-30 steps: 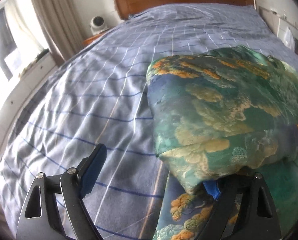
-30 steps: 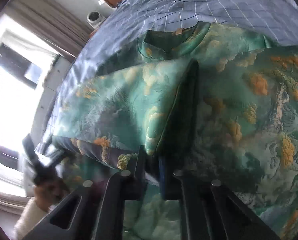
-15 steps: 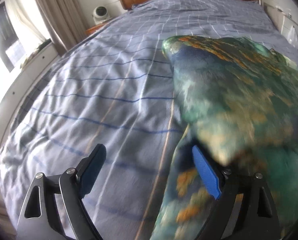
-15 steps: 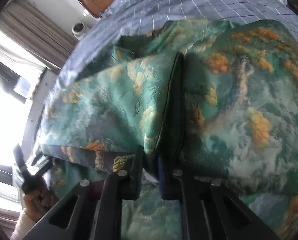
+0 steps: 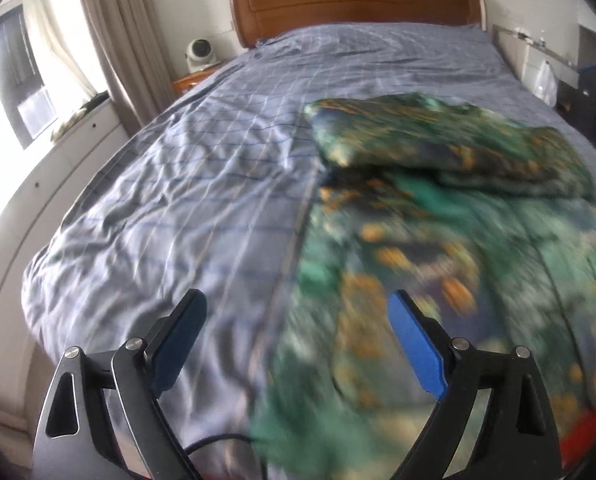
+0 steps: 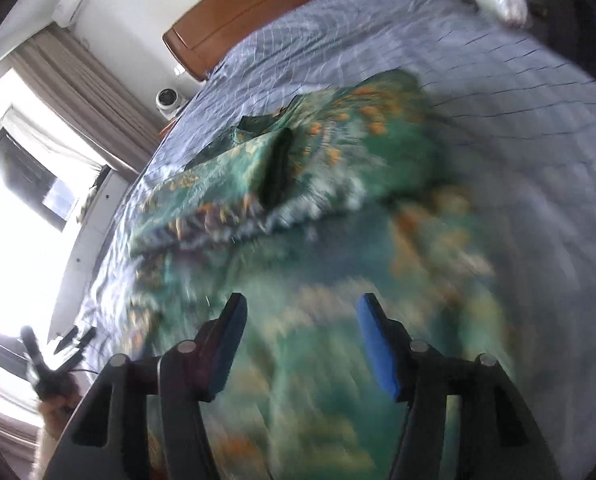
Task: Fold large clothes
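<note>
Spreading across most of both views is the bed (image 5: 201, 184), its blue checked sheet rumpled toward the window-side edge and running up to the wooden headboard (image 5: 354, 8). On the sheet, toward the side away from the window, lies the green patterned garment (image 5: 438, 216); it reaches from the foot edge, under both cameras, up toward the middle of the bed. Its far part is doubled back on itself, a thick folded layer (image 5: 450, 148) lying crosswise on top of the flat lower part, with a dark gap (image 6: 275, 172) where two flaps meet.

Both grippers hang above the garment's near, unfolded part, pointing down and forward. The left gripper (image 5: 298, 340) stands wide open with nothing between its pads; its window-side finger is over bare sheet, the other over cloth, so it sits at the garment's window-side edge. The right gripper (image 6: 298, 340) has just been opening: its jaws stand partly apart, empty, with cloth under them but not pinched.

As I judge it, the next fold turns on this: the garment's long axis runs from the foot edge toward the headboard, straight ahead of both jaws, and the loose near end lies directly beneath them, about equally close to either hand.
</note>
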